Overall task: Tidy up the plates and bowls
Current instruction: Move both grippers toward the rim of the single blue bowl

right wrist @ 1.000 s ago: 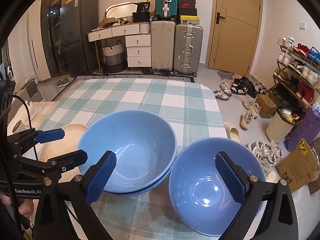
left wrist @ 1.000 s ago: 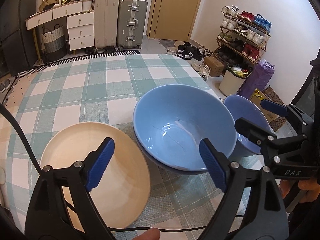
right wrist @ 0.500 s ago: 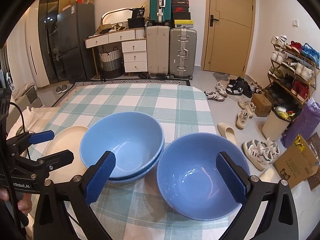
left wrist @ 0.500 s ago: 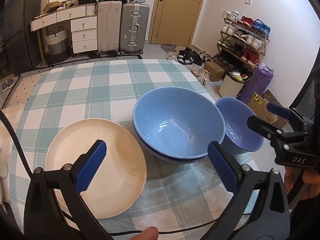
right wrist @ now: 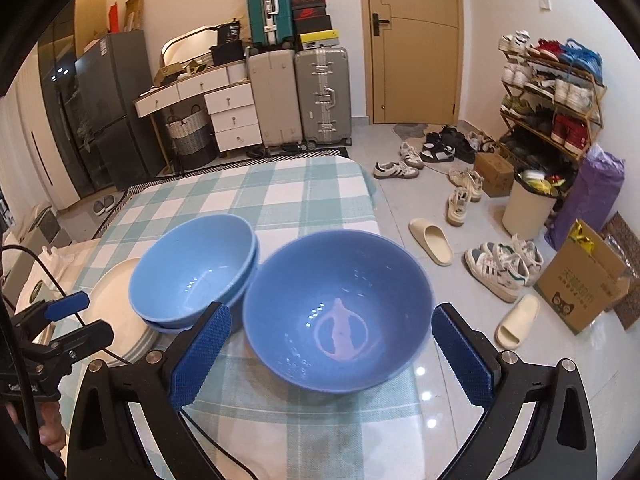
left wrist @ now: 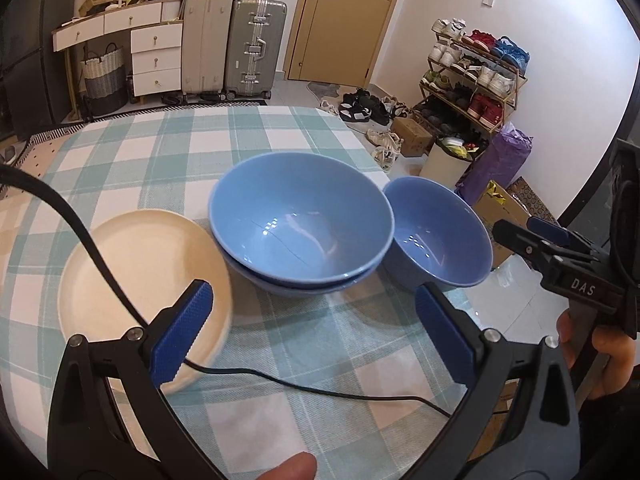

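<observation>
Two light-blue bowls nested in a stack [left wrist: 300, 224] [right wrist: 196, 268] stand mid-table on the checked cloth [left wrist: 172, 152]. A single blue bowl [left wrist: 436, 236] [right wrist: 336, 312] stands just right of them, near the table's right edge. A cream plate [left wrist: 140, 280] [right wrist: 116, 312] lies left of the stack. My left gripper [left wrist: 312, 298] [right wrist: 96, 316] is open and empty, back from the stack and the plate. My right gripper [right wrist: 332, 314] [left wrist: 516, 228] is open too, its pads clear of the single bowl in front of it.
A black cable [left wrist: 320, 394] trails over the cloth near the front edge. Off the table's right side the floor holds slippers and shoes [right wrist: 432, 240], a bin [right wrist: 528, 208] and a cardboard box [right wrist: 580, 284]. Suitcases [right wrist: 320, 96] and drawers stand beyond the far edge.
Both grippers have drawn back and slightly up from the bowls, which now look smaller. The left jaws have spread wider. The bowls and plate have stayed put.
</observation>
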A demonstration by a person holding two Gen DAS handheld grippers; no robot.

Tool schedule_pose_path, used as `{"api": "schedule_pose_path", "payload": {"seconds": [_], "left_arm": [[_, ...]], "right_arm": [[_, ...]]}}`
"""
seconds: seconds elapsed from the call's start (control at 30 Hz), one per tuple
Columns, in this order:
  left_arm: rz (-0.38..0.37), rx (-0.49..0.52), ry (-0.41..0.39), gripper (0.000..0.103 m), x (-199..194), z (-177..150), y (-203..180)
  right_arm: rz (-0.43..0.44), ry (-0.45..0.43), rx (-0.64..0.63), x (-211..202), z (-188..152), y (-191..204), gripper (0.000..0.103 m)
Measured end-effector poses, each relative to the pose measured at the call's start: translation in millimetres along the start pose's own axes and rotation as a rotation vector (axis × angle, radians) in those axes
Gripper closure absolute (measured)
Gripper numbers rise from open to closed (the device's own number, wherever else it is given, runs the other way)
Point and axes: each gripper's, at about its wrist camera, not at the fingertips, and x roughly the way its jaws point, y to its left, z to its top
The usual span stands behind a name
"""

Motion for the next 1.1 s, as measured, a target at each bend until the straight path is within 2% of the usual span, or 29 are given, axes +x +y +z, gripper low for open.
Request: {"api": "schedule_pose_path", "payload": {"seconds": [0.3, 0.47, 0.6, 1.0, 1.1], "left_arm": [[-0.025, 0.029, 0.027, 0.003, 21, -15, -40], [-0.061, 0.011, 0.034, 0.003, 31, -16, -52], [-0.087, 0.012, 0.052, 0.01, 44, -16, -58], [-0.105, 0.034, 0.069, 0.014, 71, -17, -75], [-0.105, 0.024, 0.078, 0.019, 80, -17, -78]], "right_arm": [[-0.015, 0.029, 0.041, 3, -19, -40, 0.001], [-0.023, 0.036, 0.054, 4, -26, -53, 0.001], [-0.026, 0.043, 0.066, 6, -29, -58, 0.001], [-0.038, 0.065, 0.067, 18, -37, -71, 0.001], [-0.036, 0.074, 0.075, 24, -39, -74, 0.001]]}}
